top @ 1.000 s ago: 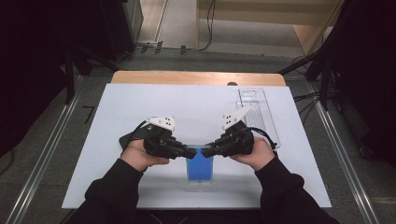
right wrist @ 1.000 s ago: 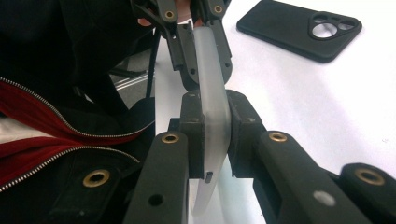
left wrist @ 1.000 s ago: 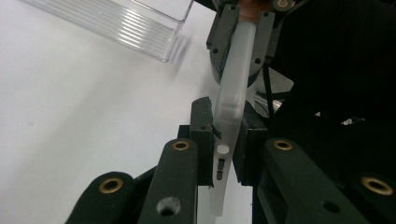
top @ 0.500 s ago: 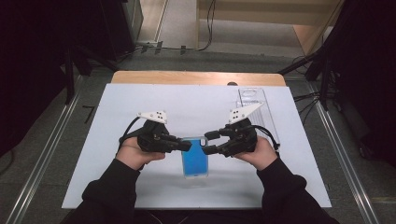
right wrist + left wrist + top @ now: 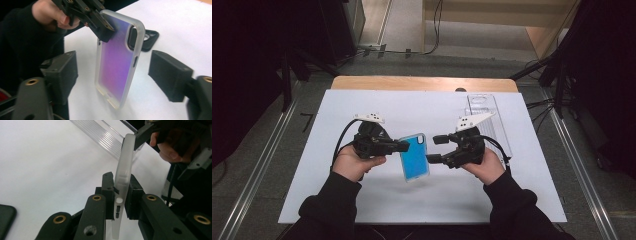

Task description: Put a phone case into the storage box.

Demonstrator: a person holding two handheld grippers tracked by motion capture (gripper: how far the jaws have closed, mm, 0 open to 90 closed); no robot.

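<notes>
Probably a lab recording booth: white table point(image 5: 362, 200), black curtains point(image 5: 242, 75), metal frame rails point(image 5: 257, 175), floor cables point(image 5: 432, 30).

One translucent phone case point(image 5: 414, 157) with a blue-to-purple back is in the scene, held up off the table. One black phone case point(image 5: 149, 38) lies flat on the white table point(image 5: 377, 105); the left gripper view shows what may be the same one at its bottom-left corner. One clear plastic tray point(image 5: 487, 117) lies at the table's far right. There are two hand-held grippers, the left gripper point(image 5: 404, 145) and the right gripper point(image 5: 433, 148), each carried by one hand, so two hands in all
</notes>
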